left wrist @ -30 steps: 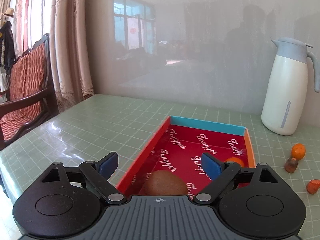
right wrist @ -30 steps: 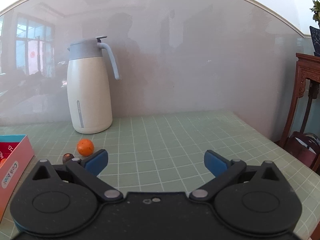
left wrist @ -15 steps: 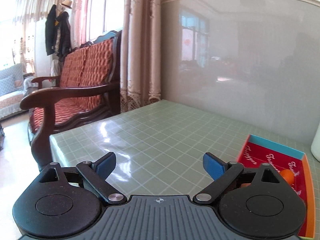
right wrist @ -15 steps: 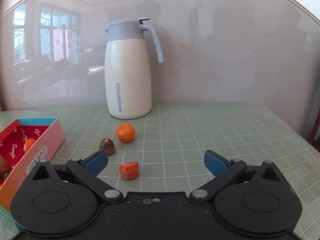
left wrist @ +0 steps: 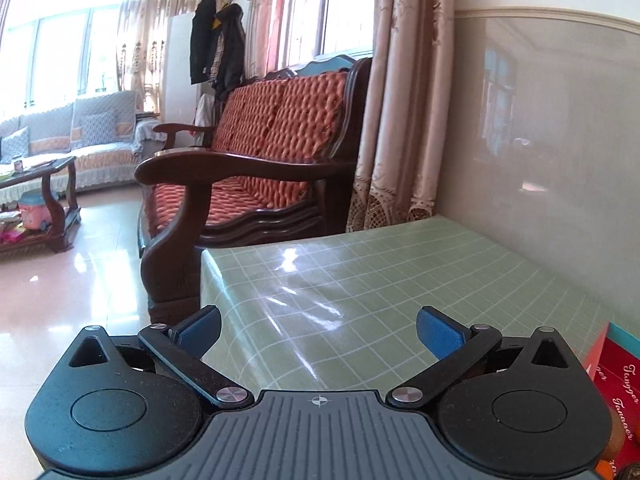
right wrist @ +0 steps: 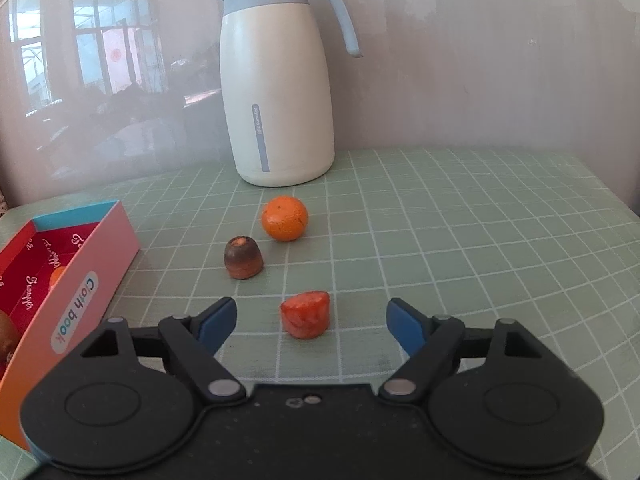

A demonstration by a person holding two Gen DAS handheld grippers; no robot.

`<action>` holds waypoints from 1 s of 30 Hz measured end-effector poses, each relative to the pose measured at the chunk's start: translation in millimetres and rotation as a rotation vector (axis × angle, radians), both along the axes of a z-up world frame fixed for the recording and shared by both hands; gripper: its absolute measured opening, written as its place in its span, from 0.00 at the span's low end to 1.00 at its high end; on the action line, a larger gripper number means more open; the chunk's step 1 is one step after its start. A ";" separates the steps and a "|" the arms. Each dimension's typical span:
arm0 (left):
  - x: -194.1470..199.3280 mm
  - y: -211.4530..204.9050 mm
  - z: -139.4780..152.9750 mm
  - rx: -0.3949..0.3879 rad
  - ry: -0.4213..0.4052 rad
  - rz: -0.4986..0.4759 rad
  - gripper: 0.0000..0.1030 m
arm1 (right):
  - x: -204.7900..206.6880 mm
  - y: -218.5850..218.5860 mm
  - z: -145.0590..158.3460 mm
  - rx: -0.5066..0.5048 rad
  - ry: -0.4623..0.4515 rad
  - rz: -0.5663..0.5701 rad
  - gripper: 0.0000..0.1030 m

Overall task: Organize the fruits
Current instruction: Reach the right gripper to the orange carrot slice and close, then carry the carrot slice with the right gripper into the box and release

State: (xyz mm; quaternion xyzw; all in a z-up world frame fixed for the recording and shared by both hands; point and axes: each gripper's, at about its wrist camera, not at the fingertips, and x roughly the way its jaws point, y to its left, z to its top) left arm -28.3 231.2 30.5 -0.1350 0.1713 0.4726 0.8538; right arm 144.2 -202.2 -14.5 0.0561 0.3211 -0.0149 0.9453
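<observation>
Right wrist view: the right gripper (right wrist: 310, 318), fingers spread and just closing inward, frames the red-orange fruit piece (right wrist: 305, 314) untouched on the worktop (right wrist: 460, 240), beyond it the brown fruit (right wrist: 243, 258), the orange (right wrist: 285, 218), then the jug (right wrist: 276, 80); the left gripper (left wrist: 318, 330) gapes empty.

Bare table (right wrist: 460, 240) beside jug (right wrist: 276, 92)

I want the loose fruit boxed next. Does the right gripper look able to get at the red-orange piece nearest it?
Probably yes. The red-orange piece lies on bare table between the right gripper's fingers, whose jaws have just been closing but do not touch it. The brown piece and the orange sit clear behind.
</observation>
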 end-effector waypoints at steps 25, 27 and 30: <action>-9.2 16.8 -9.4 -0.050 -0.006 0.048 1.00 | -18.3 71.4 29.1 0.101 -0.152 0.357 0.28; -11.5 18.3 -9.0 -0.048 -0.007 0.054 1.00 | -22.5 88.0 32.8 0.088 -0.165 0.420 0.28; -16.7 21.3 -8.8 -0.052 -0.017 0.069 1.00 | -23.7 108.9 35.6 0.085 -0.165 0.499 0.28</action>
